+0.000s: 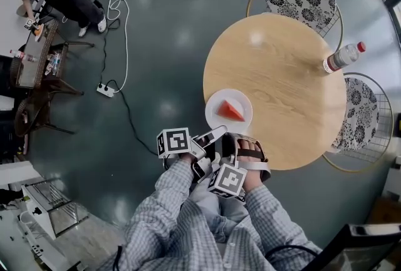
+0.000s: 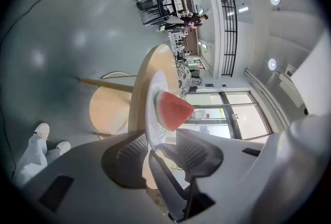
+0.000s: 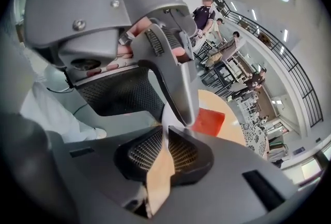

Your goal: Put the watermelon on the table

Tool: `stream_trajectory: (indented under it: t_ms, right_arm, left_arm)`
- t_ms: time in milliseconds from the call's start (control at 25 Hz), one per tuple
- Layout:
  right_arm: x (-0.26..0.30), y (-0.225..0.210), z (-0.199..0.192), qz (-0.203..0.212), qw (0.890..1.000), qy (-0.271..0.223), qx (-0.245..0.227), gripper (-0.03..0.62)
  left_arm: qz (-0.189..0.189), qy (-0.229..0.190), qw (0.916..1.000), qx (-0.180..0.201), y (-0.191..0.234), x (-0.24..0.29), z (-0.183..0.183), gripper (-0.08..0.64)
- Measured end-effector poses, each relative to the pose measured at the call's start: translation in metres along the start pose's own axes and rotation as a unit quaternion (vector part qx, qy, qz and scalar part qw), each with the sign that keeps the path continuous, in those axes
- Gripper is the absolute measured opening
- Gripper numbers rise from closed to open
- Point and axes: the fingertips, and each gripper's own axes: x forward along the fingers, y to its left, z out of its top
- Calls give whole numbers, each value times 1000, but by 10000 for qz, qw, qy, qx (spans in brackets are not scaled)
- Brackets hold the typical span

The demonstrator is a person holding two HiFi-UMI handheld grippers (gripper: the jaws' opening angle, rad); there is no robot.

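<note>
One watermelon (image 1: pixel 230 111) wedge lies on a plate (image 1: pixel 215 121) right at the table's (image 1: pixel 282 63) near edge. The left gripper (image 2: pixel 154 149) is clamped on the plate's rim. The right gripper's (image 3: pixel 165 141) jaws stand narrowly apart at the same rim, pressing nothing. Beyond the plate, bare wood runs to a bottle (image 1: pixel 343 57) at the far right edge.

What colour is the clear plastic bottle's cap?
Red; the clear plastic bottle's cap shows best in head view.
</note>
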Motion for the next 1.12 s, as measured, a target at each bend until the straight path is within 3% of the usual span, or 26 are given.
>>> stream_trajectory:
  t_ms: [240,560,720,840,880,960,1040,1120]
  right_arm:
    - [1,-8,-11,-64,9993,207,319,43]
    - [5,-1,-7,320,9987,36,383,42]
    - [3,-2,-2,549,9954,-269,734,43]
    - [-4,-7,3,593,9883,-542,1295,44]
    - [-8,-12,4,547,9835,-671,1588,44]
    - [-20,-24,5,500,9662,-1015,2315,44]
    - [-39,-33,4,669,9377,-1419,3099,43]
    - [-61,-44,0,879,8997,-1774,3891,37]
  left_arm:
    - [-69,19,10000,27,-3,-1,-3,156]
    - [44,-245,9997,-27,8,-32,-4,156]
    - [-150,-401,9990,118,2,-44,-4,153]
    - [-252,-545,9978,278,-4,-52,-3,54]
    - [-189,-586,9974,377,-5,-55,-3,13]
    - [-186,-659,9960,578,-12,-60,-3,8]
    - [-189,-699,9940,821,-22,-65,-4,8]
    - [-110,-704,9913,1104,-32,-70,-7,7]
